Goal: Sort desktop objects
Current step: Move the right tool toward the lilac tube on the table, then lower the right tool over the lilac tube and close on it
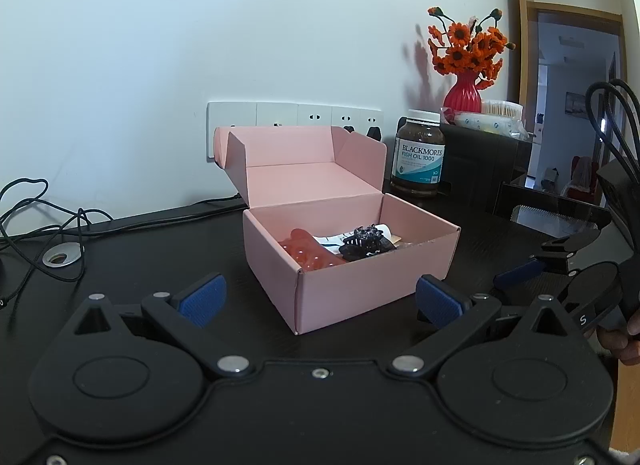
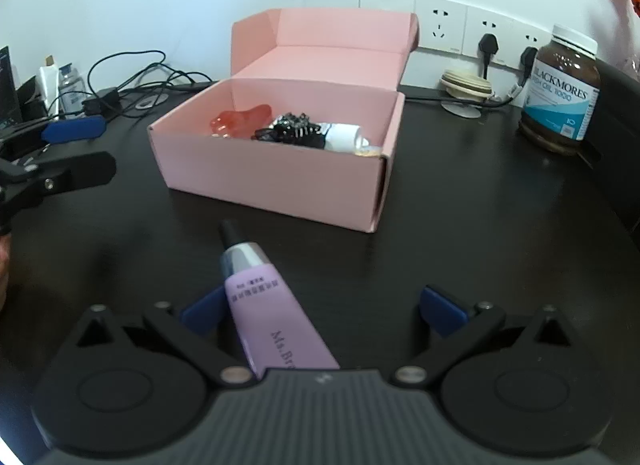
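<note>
Left wrist view: left gripper (image 1: 320,297) jaws wide apart, empty; open pink box (image 1: 352,269) mid-frame; bottle (image 1: 419,153) upper right reads "BLACKMORES FISH OIL 1000".
Right wrist view: right gripper (image 2: 324,311) jaws spread, gripping nothing; lilac tube (image 2: 266,305) marked "Ms.Br…" lying between them, bottom centre; box above.

Both wrist views sit low and near the pink box (image 1: 352,265) (image 2: 276,169), left facing its corner, right its long side.

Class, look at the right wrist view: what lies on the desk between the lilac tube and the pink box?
Nothing: in the right wrist view, bare dark desk separates the lilac tube from the pink box.
</note>
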`<state>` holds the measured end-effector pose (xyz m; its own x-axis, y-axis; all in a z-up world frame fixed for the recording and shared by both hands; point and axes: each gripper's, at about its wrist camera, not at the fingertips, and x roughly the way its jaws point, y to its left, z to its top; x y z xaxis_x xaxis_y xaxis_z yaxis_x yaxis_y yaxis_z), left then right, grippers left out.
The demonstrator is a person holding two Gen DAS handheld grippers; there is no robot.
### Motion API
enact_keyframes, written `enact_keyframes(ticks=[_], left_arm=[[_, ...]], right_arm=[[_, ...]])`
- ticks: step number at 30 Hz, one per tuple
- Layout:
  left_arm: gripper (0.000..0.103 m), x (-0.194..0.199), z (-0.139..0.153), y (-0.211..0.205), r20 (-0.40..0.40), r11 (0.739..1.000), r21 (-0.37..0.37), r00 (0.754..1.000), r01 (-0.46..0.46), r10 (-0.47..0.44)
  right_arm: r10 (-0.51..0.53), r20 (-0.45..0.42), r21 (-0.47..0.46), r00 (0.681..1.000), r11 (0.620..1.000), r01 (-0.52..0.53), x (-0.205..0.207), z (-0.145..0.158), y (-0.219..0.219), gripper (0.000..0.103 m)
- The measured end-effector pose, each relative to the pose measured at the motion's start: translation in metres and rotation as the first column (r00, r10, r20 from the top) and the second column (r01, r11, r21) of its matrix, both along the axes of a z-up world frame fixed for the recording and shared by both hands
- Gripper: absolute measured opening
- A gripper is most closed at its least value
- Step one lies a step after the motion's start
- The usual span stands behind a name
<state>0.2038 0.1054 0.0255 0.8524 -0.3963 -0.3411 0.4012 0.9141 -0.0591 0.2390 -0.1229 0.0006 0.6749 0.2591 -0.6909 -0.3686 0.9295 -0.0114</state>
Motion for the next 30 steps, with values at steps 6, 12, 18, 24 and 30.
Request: enact_keyframes(ticks=[6, 12, 18, 24, 30], left_arm=[[0.103, 0.0013, -0.0004, 0.0007, -0.005, 1.000, -0.005, 1.000, -0.006, 0.006], [0.103, 0.0025, -0.0007, 0.0009, -0.009, 1.000, -0.006, 1.000, -0.012, 0.012], [0.103, 0.0030, -0.0006, 0.0008, -0.010, 1.000, -0.004, 1.000, -0.013, 0.012], [0.103, 0.0035, -0.0006, 0.0005, -0.010, 1.000, -0.003, 1.000, -0.013, 0.013], [0.103, 0.0043, -0.0007, 0.0006, -0.014, 1.000, -0.004, 1.000, -0.015, 0.015]], right_arm=[[0.002, 0.015, 0.006, 1.000, 1.000, -0.002, -0.0020, -0.0010, -0.0010, 0.102], [0.001, 0.016, 0.007, 1.000, 1.000, -0.001, -0.0020, -0.0008, -0.0013, 0.102], [0.003, 0.017, 0.007, 1.000, 1.000, -0.003, -0.0016, -0.0009, -0.0016, 0.102], [0.000, 0.017, 0.007, 1.000, 1.000, 0.000, -0.0017, -0.0009, -0.0007, 0.102], [0.001, 0.017, 0.007, 1.000, 1.000, -0.001, -0.0016, -0.0007, -0.0011, 0.102]])
